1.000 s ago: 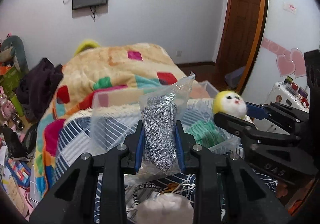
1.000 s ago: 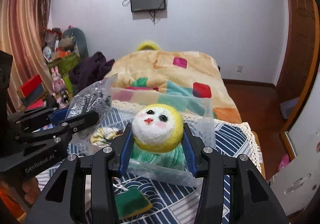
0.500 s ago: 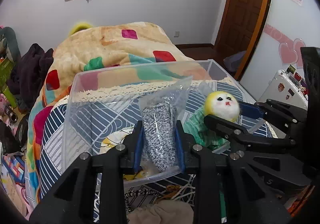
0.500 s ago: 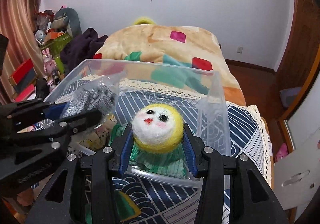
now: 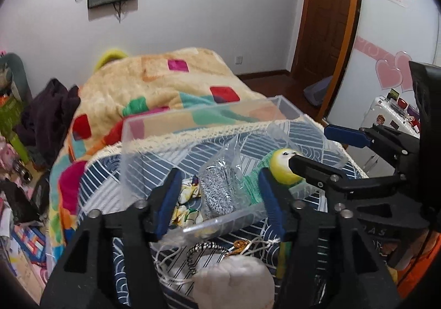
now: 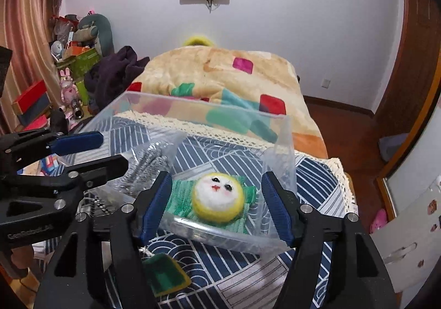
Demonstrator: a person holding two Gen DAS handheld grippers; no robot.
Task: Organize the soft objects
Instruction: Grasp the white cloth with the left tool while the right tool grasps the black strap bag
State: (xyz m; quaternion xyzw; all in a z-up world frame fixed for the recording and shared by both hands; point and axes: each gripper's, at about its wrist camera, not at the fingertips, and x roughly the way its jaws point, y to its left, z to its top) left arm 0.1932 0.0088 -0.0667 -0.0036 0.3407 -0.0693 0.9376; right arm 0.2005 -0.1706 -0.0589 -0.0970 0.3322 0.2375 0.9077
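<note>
A clear plastic bin [image 5: 193,116] [image 6: 193,105] stands on the blue patterned table. Inside it lie a bagged grey speckled cloth [image 5: 216,193] [image 6: 148,168] and a yellow-and-white felt ball with a face [image 6: 217,200] [image 5: 281,168] on green fabric [image 6: 179,198]. My left gripper [image 5: 219,193] is open above the near rim, with the bag between its pads, untouched. My right gripper [image 6: 216,204] is open on either side of the ball. Each gripper shows in the other's view, the right [image 5: 317,149] and the left [image 6: 107,152].
A white fluffy ball [image 5: 234,281] and a cord with a bracelet [image 5: 209,248] lie on the table near me. A green-and-yellow sponge [image 6: 165,277] lies in front of the bin. A bed with a patchwork blanket [image 6: 220,80] stands behind. Clutter [image 6: 69,61] fills the left.
Both grippers have opened. The bagged grey cloth and the yellow ball have dropped from the pads into the bin, and both grippers have drawn back slightly.
</note>
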